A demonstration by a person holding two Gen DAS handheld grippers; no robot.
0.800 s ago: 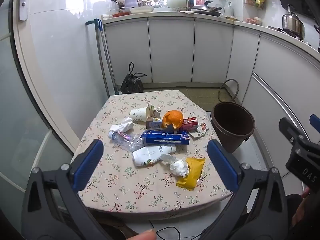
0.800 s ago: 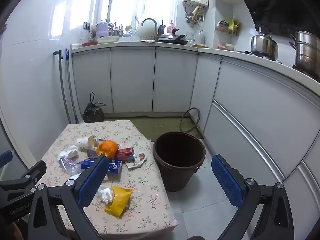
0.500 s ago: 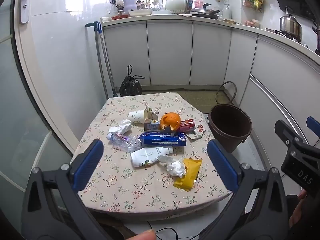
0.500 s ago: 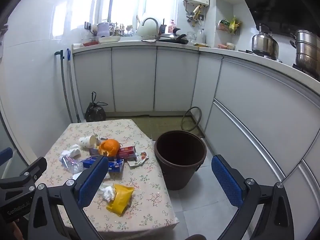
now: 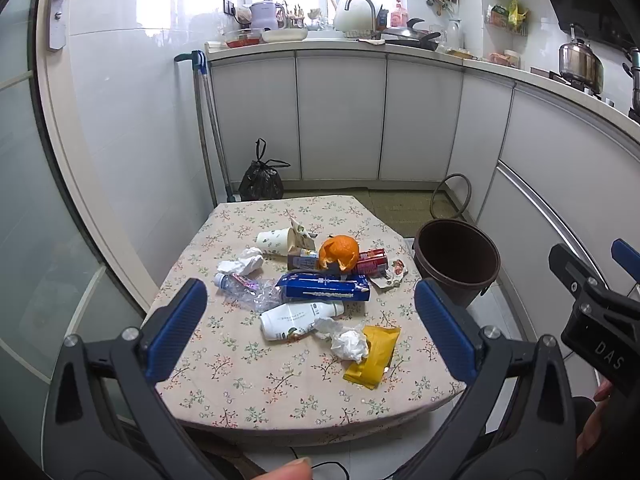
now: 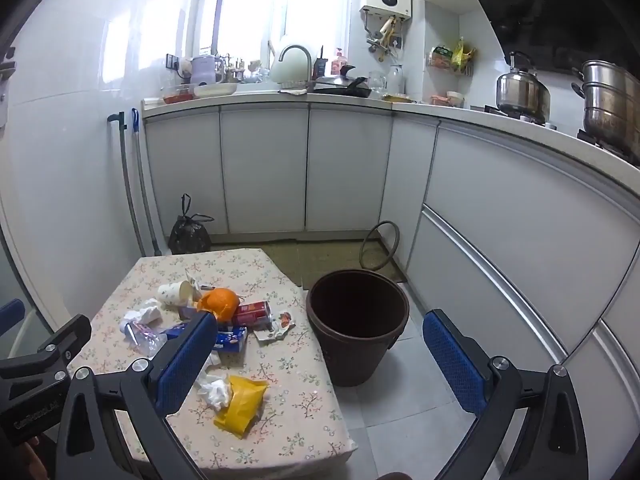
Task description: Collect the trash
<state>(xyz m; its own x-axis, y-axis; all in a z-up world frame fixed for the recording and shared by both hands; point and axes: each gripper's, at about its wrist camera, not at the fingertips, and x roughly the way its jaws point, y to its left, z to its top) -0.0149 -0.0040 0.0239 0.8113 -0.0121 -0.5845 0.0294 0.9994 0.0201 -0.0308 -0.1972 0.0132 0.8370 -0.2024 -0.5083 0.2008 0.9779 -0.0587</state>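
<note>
Left hand-held gripper (image 5: 310, 322): jaws spread wide, nothing between them, held above the near edge of the tabletop (image 5: 248, 384). Right hand-held gripper (image 6: 320, 356): likewise spread and empty, held over the gap between the tabletop and the brown bin (image 6: 358, 328).

Trash lies in a loose cluster mid-tabletop: orange peel (image 5: 339, 253), blue carton (image 5: 326, 287), white bottle (image 5: 298, 317), crushed clear bottle (image 5: 248, 289), paper cup (image 5: 274, 242), red can (image 5: 372, 261), crumpled tissue (image 5: 347, 342) overlapping a yellow packet (image 5: 374, 356).

The bin stands on the floor just right of the tabletop; its interior is dark. In the right wrist view one finger (image 6: 187, 364) hides part of the carton. Labels are illegible.
</note>
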